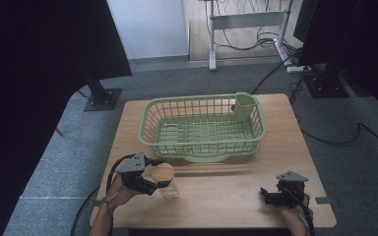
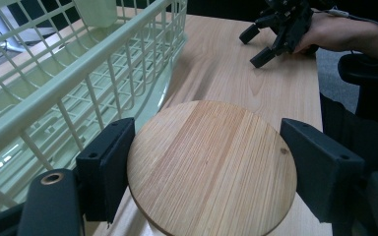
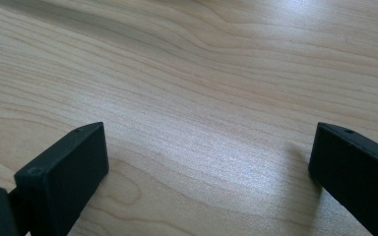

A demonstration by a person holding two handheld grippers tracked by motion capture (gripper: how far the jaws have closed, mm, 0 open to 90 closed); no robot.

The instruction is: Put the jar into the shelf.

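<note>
The glass jar (image 1: 169, 188) with its round wooden lid (image 2: 211, 167) stands at the near left of the bench (image 1: 226, 196), just in front of the green basket (image 1: 202, 125). The left tongs (image 2: 211, 162) bracket the lid; whether they grip it I cannot tell. A loose hold could let the jar tip. The right tongs (image 3: 206, 167) rest apart, near right. Grey carpet and cables lie beyond.

Left claw (image 2: 211, 167) clamped shut; right claw (image 3: 206, 172) spread wide.
</note>
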